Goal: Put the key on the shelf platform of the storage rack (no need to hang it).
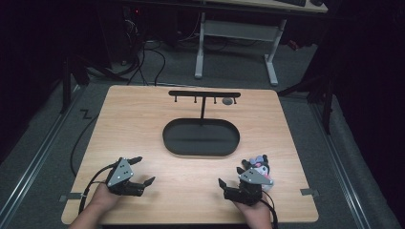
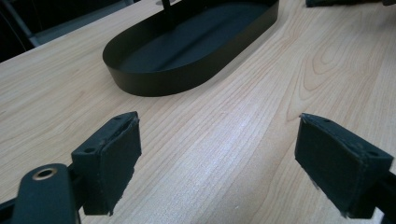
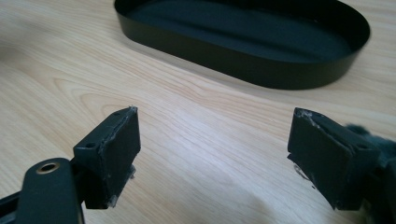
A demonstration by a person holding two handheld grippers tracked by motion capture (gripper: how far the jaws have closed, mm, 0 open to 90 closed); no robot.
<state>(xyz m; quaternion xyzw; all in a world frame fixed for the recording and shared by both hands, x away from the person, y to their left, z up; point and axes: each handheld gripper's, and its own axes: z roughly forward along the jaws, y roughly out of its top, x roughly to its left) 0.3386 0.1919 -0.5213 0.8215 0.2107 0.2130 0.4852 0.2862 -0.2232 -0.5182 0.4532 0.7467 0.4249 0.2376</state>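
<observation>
A black oval tray (image 1: 201, 138) lies in the middle of the wooden table (image 1: 143, 124), and a T-shaped rack (image 1: 204, 94) with small hooks rises from its far side. A small plush toy (image 1: 259, 164) in black, pink and white lies near the front right. My right gripper (image 1: 232, 174) rests just left of the toy, open with nothing between its pads. In the right gripper view the gripper (image 3: 215, 154) faces the tray (image 3: 243, 60), and dark fuzz of the toy (image 3: 376, 140) shows behind the right jaw. My left gripper (image 1: 143, 170) is open and empty at the front left; in the left gripper view it (image 2: 217, 154) faces the tray (image 2: 187, 79).
A small grey piece (image 1: 228, 101) hangs at the right end of the rack. Bare wood lies between both grippers and the tray. Beyond the table stand a white desk frame (image 1: 234, 43) and cables on the floor.
</observation>
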